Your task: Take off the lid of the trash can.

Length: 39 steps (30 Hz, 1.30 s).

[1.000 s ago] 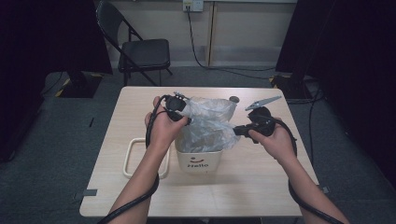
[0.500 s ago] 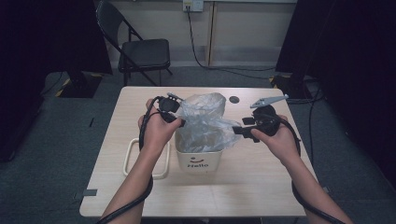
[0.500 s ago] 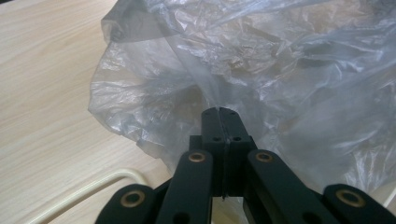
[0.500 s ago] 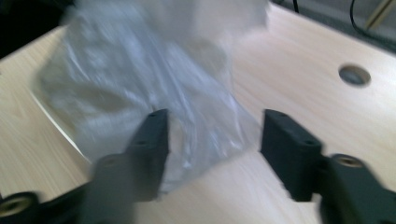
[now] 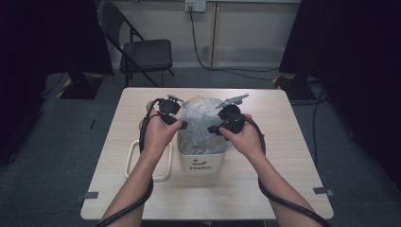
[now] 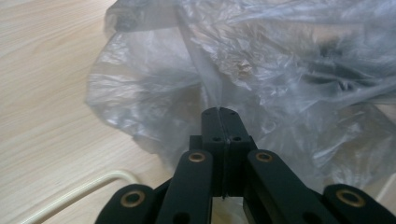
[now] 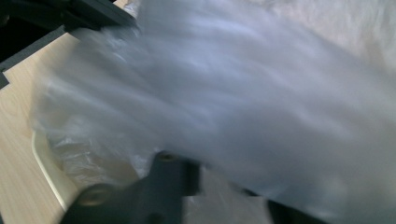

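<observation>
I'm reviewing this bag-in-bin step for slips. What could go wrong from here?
The left claw pinches just a thin fold of the plastic bag, so a hard tug might tear it or pull it free. The right claw view is blurred, its grip unclear. Pulling the bag could tip the small white bin.

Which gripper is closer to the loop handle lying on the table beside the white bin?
Left. The left gripper sits just above the loop handle, pinching the plastic bag. The right gripper is across the white bin.
</observation>
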Tool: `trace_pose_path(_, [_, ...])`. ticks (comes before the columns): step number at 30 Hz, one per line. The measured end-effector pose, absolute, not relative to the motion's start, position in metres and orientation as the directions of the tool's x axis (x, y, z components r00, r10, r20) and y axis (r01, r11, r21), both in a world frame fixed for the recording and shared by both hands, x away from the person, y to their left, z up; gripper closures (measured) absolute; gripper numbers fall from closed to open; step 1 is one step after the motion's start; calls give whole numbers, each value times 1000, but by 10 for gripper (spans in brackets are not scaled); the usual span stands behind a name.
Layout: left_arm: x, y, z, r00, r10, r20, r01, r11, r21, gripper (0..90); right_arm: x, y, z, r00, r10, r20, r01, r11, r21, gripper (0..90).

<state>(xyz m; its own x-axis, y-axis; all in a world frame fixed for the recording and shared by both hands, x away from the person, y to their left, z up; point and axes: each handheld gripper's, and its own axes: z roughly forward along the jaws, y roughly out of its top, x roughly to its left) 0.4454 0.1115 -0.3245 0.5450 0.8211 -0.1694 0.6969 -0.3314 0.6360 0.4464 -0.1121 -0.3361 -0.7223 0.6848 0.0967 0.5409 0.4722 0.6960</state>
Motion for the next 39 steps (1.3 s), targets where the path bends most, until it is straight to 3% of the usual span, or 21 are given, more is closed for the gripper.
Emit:
trace_pose_path(5, [449,131,-329,498,846,-192,722,-282,632,900,449,-136,-331,-680,722,125,577,423,699,856])
trace_pose_path(13, [446,135,-328,486,856,-178,725,-281,628,900,446,-191,-327,-587,797,141,632,342,695,857])
trace_pose_path(21, [447,138,-333,465,867,-178,737,-268,620,900,441,-240,-354,-505,846,171,704,288,649,852])
trace_pose_path(28, [447,138,-336,465,866,-186,737,-262,623,900,442,-242,-385,-503,846,177,743,318,589,841])
trace_pose_path(32, [446,138,-332,482,856,-187,721,-266,639,894,441,-239,-383,-515,830,214,732,296,613,841])
trace_pose_path(34, [444,136,-329,485,856,-177,699,-258,667,741,440,-238,-374,-525,822,222,720,289,631,843])
trace_pose_path(37, [441,133,-324,490,852,-184,689,-249,681,694,437,-235,-363,-542,811,219,704,297,645,842])
trace_pose_path(38, [437,130,-319,497,849,-180,661,-236,712,542,433,-231,-353,-562,798,219,691,307,655,839])
trace_pose_path(39, [437,130,-319,497,849,-180,661,-236,712,487,433,-231,-353,-562,798,219,691,307,655,839])
